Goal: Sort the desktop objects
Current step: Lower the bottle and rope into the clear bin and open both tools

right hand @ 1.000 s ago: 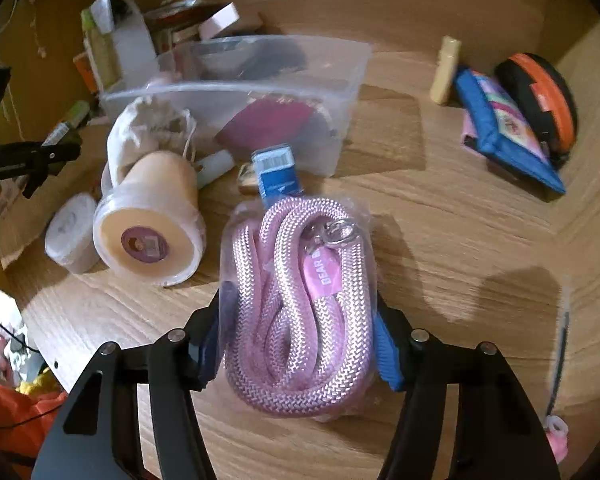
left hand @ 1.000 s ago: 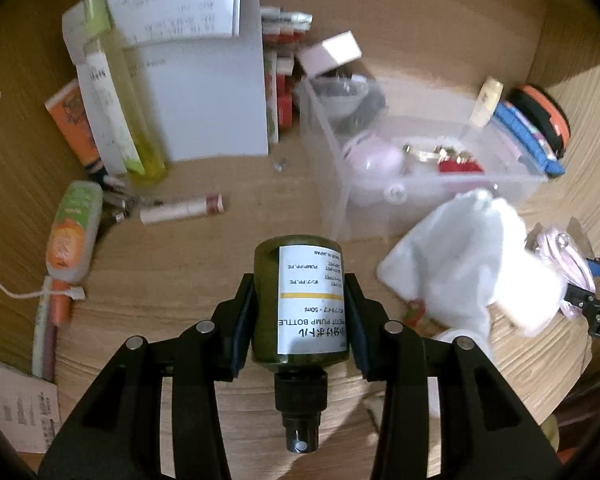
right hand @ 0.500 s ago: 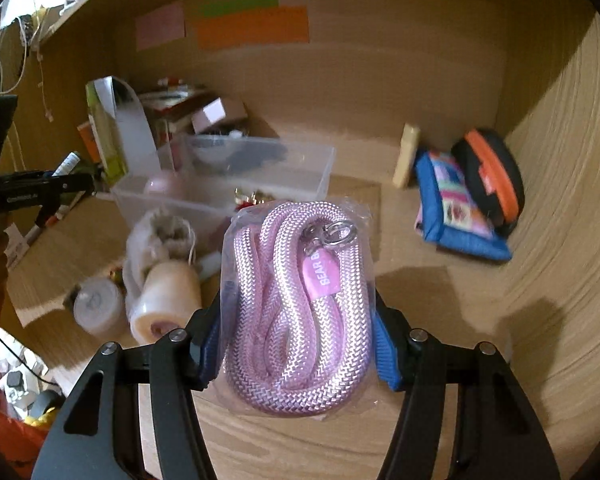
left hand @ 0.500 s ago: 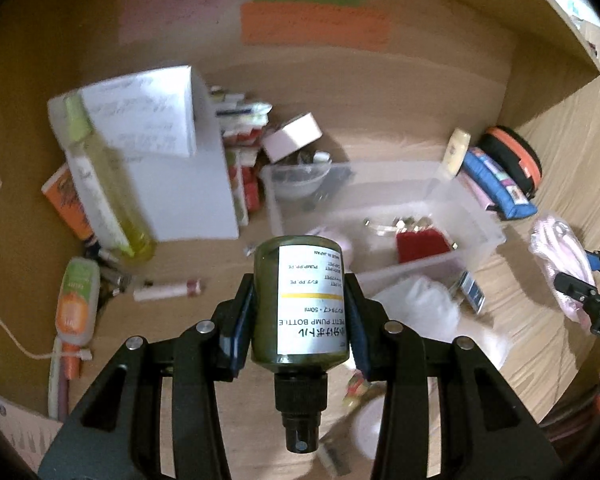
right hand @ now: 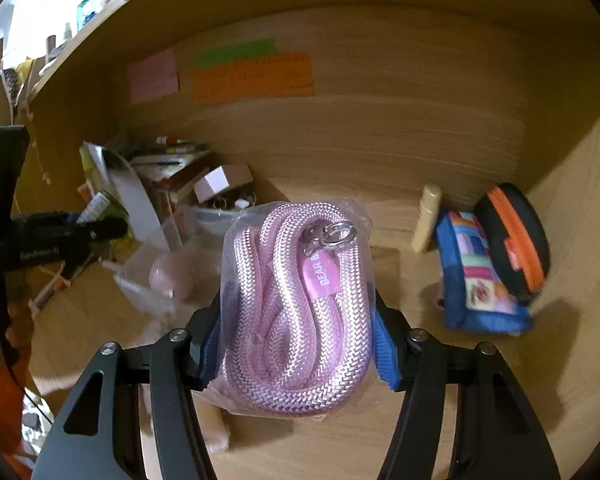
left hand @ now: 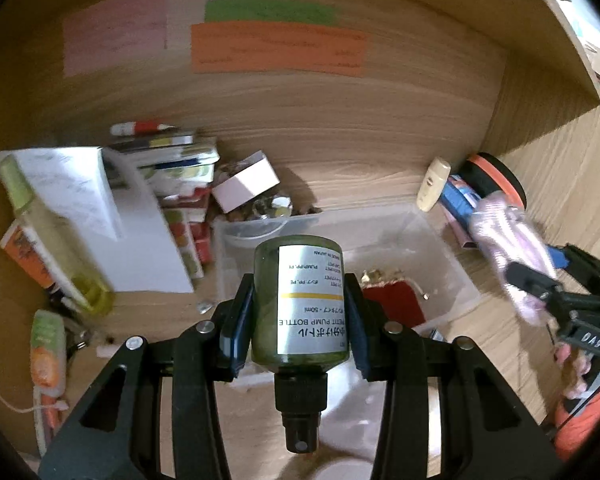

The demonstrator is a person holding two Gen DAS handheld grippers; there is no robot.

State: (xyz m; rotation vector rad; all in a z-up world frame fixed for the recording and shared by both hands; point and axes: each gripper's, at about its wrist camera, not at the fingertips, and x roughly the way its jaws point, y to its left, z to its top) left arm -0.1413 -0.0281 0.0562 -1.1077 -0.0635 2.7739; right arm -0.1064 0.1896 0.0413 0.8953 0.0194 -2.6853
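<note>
A: Left wrist view: your left gripper (left hand: 300, 308) is pinching a green pump bottle (left hand: 300, 304), nozzle toward the camera, above the clear plastic bin (left hand: 452, 256).

B: And the right wrist view?

A: Your right gripper (right hand: 298, 336) is clamping a bagged pink rope (right hand: 300, 304), hanging over the wooden desk (right hand: 440, 380), left of the blue pouch (right hand: 480, 276).
</note>
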